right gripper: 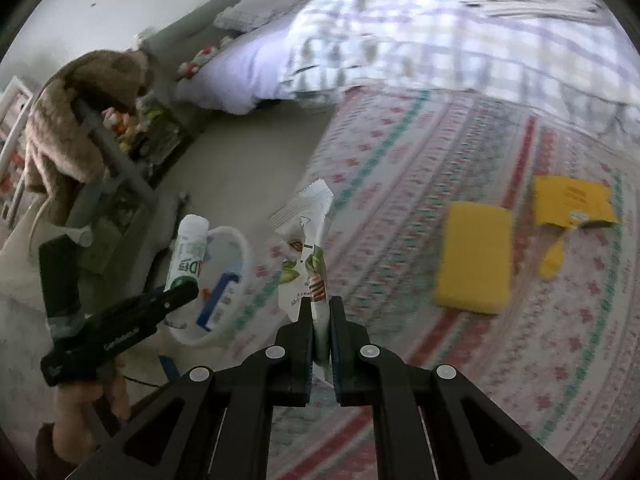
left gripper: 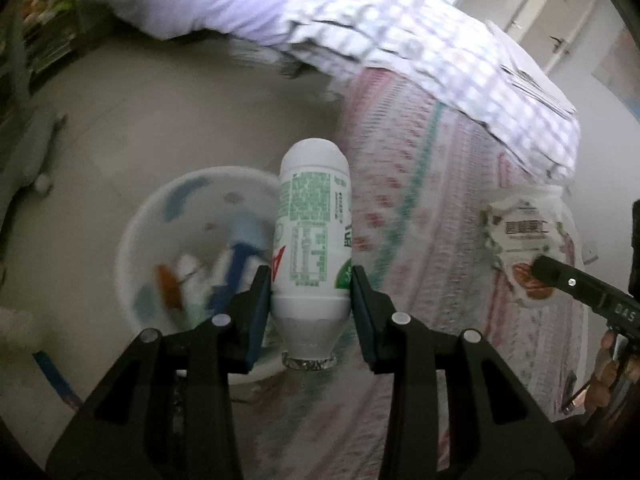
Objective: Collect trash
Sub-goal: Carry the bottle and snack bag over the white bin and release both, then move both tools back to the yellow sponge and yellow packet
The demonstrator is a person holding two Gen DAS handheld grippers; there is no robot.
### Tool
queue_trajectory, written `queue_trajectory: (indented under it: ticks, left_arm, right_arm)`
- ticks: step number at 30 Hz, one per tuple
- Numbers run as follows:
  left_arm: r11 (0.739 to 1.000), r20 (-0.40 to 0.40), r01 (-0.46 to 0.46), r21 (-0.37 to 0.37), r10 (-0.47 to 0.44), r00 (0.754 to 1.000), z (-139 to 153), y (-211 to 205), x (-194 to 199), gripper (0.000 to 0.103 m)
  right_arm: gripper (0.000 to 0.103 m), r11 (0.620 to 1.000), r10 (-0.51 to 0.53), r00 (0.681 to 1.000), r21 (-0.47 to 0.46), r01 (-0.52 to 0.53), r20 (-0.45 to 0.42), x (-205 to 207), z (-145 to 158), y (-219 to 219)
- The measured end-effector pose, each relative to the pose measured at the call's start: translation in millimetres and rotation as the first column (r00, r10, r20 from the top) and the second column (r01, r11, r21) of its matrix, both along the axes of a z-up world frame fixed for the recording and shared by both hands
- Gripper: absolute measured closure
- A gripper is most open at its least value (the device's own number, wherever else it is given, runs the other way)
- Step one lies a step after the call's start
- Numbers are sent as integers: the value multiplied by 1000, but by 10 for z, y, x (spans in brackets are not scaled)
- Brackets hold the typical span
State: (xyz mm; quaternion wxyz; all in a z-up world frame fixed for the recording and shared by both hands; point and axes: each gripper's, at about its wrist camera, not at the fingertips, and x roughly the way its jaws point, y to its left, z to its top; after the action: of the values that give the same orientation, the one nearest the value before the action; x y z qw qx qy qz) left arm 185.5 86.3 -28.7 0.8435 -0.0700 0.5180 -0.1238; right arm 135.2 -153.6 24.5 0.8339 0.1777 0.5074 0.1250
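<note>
Our left gripper (left gripper: 310,280) clamps a white plastic bottle with green label (left gripper: 314,216), neck toward us, beside the round white bin (left gripper: 132,240). Our right gripper (right gripper: 320,312) pinches a crinkled white snack wrapper (right gripper: 306,240) above the patterned bedspread (right gripper: 420,152).

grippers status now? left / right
Left gripper: shut on the white bottle, held over the white bin.
Right gripper: shut on a snack wrapper.

- The white basin's (left gripper: 136,240) contents are motion-blurred; none can be identified.
- The bottle (left gripper: 312,236) hides the basin's right rim.
- The snack wrapper's (right gripper: 308,240) lower end disappears between the pads.
- The left shelf clutter (left gripper: 44,12) is too blurred to read.
</note>
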Motion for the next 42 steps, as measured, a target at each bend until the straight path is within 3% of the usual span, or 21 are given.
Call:
queue_trajectory:
  ticks: [5, 11, 14, 16, 22, 27, 30, 32, 34, 38, 42]
  left_arm:
    - [999, -13, -47, 3, 47, 999, -81, 299, -6, 62]
    - [995, -17, -73, 71, 74, 997, -248, 529, 43, 62]
    - [989, -58, -112, 100, 118, 991, -331, 656, 85, 49]
    - [985, -62, -140, 101, 147, 987, -316, 735, 82, 32]
    - [971, -73, -187, 147, 199, 977, -290, 930, 46, 19]
    - [963, -82, -202, 179, 220, 972, -315, 1029, 30, 18]
    - [963, -89, -212, 168, 229, 969, -321, 1077, 26, 18]
    - [962, -89, -214, 167, 231, 969, -319, 1074, 31, 18]
    - [964, -91, -211, 162, 228, 969, -313, 1049, 35, 18]
    - [969, -92, -193, 155, 208, 974, -297, 992, 36, 17]
    - [973, -77, -175, 151, 188, 979, -252, 896, 30, 5]
  right_arm:
    - [95, 999, 41, 999, -2, -41, 13, 111, -6, 343]
    - [95, 993, 115, 993, 12, -115, 31, 201, -88, 804]
    - [95, 988, 153, 988, 22, -153, 16, 212, -184, 1032]
    - [95, 985, 173, 985, 20, -173, 8, 217, -233, 1141]
    - [95, 978, 210, 978, 3, -210, -11, 312, -369, 1390]
    - [93, 974, 223, 975, 44, -222, -4, 437, -454, 1502]
    - [80, 972, 229, 973, 45, -229, -12, 463, -468, 1573]
    - [54, 971, 234, 972, 50, -233, -12, 452, -465, 1585]
    - [42, 975, 219, 976, 40, -219, -4, 429, -444, 1558]
    - [42, 980, 200, 980, 29, -199, -16, 382, -424, 1371]
    - [39, 987, 159, 987, -27, -159, -25, 332, -353, 1176]
